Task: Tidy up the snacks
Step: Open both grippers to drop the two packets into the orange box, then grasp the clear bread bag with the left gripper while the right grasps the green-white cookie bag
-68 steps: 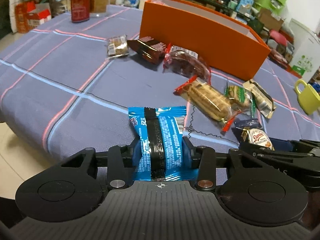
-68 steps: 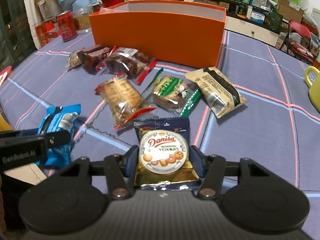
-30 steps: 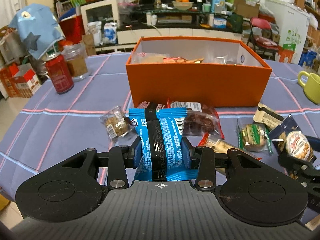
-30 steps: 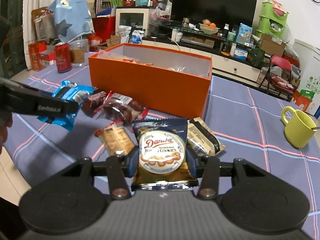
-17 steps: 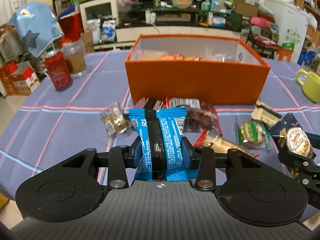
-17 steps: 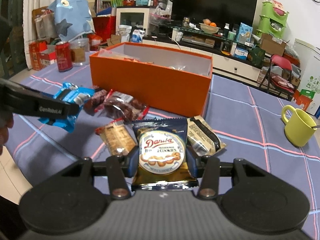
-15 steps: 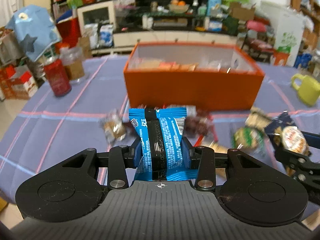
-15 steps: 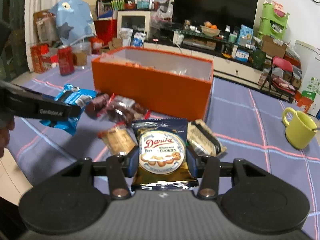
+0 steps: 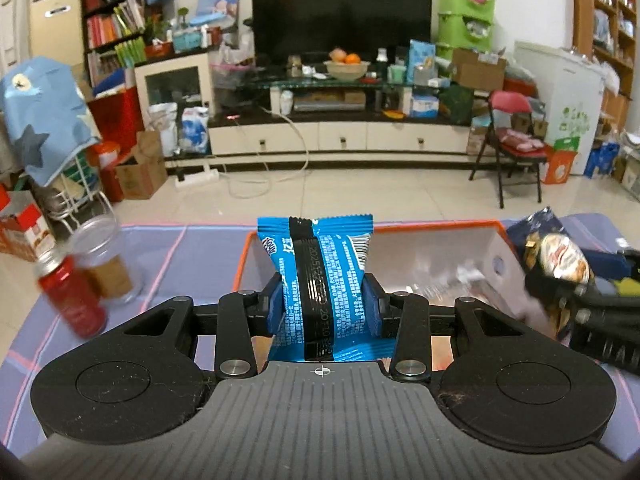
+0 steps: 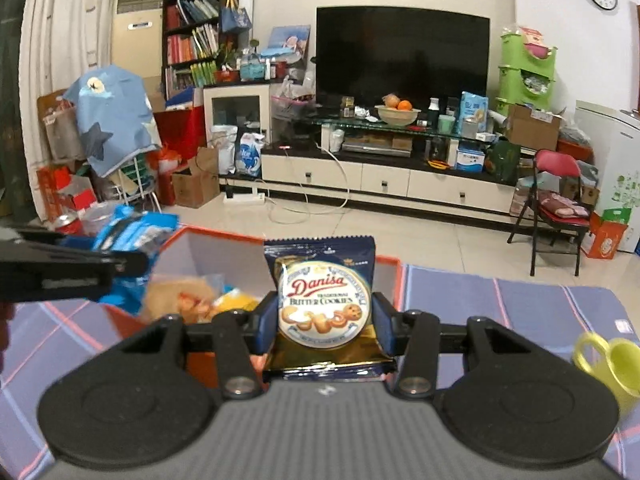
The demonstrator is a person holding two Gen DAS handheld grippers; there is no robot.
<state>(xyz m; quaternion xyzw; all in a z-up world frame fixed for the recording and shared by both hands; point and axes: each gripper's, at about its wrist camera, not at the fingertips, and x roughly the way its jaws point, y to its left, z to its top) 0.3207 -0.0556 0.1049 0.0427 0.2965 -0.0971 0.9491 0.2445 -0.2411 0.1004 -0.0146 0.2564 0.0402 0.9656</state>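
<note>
- A blue snack packet [image 9: 326, 280] sits clamped upright in the left gripper [image 9: 323, 310], above the near end of an orange box [image 9: 496, 258].
- A Danisa cookie pack [image 10: 326, 308] is pinched in the right gripper [image 10: 324, 328], over the same box, which holds other snacks [image 10: 192, 298].
- A red can [image 9: 70, 296] and a yellow mug [image 10: 612, 362] stand on the blue checked tablecloth [image 10: 520, 304].

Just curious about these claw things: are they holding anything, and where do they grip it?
Left gripper pinches a blue snack packet by its sides; right gripper likewise holds a Danisa cookie packet.
</note>
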